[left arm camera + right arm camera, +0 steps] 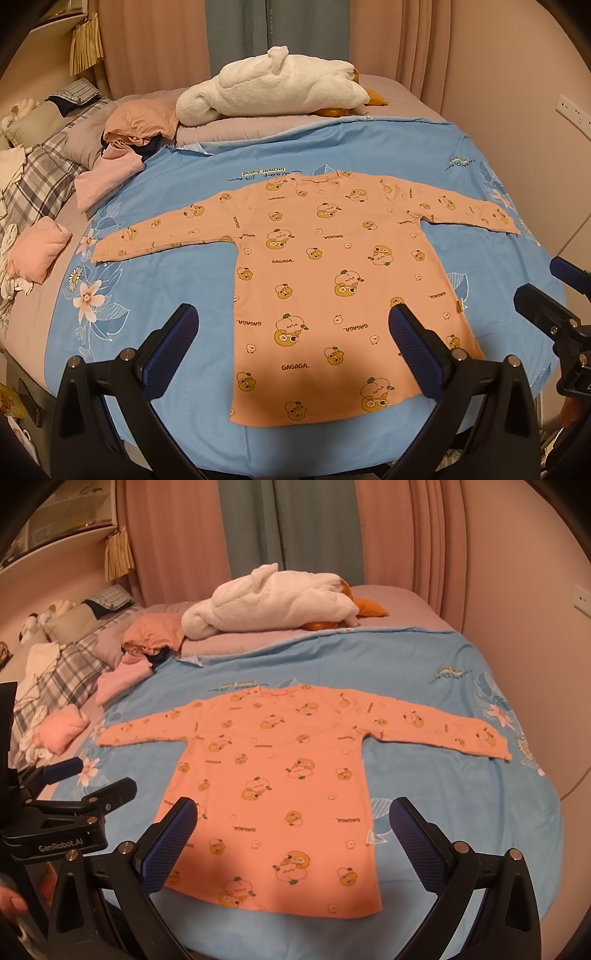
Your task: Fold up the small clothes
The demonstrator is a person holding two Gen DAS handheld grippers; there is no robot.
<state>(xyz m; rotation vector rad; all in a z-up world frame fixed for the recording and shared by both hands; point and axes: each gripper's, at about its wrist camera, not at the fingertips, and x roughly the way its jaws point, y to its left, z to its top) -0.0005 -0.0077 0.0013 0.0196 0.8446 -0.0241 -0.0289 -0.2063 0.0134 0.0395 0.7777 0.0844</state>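
A small orange long-sleeved shirt (325, 273) (280, 775) printed with cartoon ducks lies flat on the blue bed cover (155, 288) (443, 709), both sleeves spread out, its hem toward me. My left gripper (295, 325) hovers open above the shirt's lower half, nothing between its blue pads. My right gripper (295, 816) also hovers open over the hem area with nothing held. The right gripper shows at the right edge (554, 295) of the left wrist view. At the left side of the right wrist view is the left gripper (85, 786).
A white fluffy plush toy (273, 85) (273, 602) lies at the far side of the bed. Pink and orange clothes are piled at the left (122, 129) (147, 638), with a folded pink piece (37, 251) (62, 727) nearer. Pillows and curtains stand behind.
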